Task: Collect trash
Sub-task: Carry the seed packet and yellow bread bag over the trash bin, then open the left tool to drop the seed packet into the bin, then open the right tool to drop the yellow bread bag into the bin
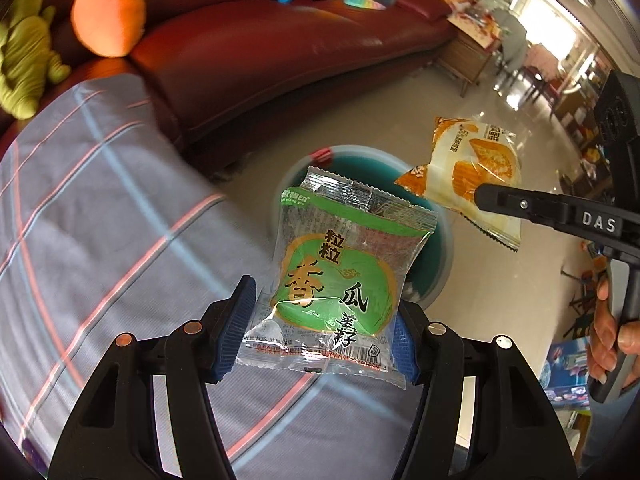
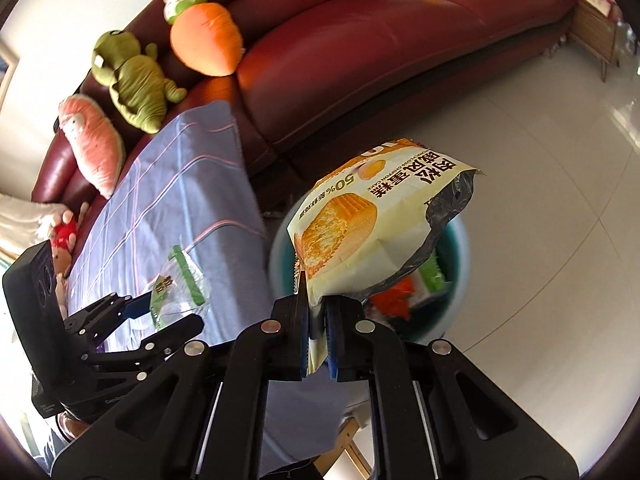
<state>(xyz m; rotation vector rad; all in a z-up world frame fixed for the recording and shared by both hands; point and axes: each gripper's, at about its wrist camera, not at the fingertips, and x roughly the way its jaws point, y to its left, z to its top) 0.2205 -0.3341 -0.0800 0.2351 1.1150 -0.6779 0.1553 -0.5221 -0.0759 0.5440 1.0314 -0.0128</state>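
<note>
Red sofa (image 2: pixel 360 60) behind, striped cloth over the worktop (image 1: pixel 100 220). Teal bin (image 2: pixel 452 280) on the floor just beside it, some wrappers already inside. Right hand-held gripper (image 2: pixel 316 336) pinches a yellow cake wrapper (image 2: pixel 372 224) above the bin. Left hand-held gripper (image 1: pixel 320 332) grasps a green seed packet (image 1: pixel 340 272), near the bin rim.

We face a dark red leather sofa (image 2: pixel 360 52) curving along a white wall (image 2: pixel 60 4). A glossy pale tiled floor (image 2: pixel 540 152) reflects bright daylight from windows (image 1: pixel 544 16) at the far end. A wooden side table (image 1: pixel 468 60) stands beside the sofa. A striped grey-blue cloth (image 2: pixel 180 184) covers a low surface in front.
</note>
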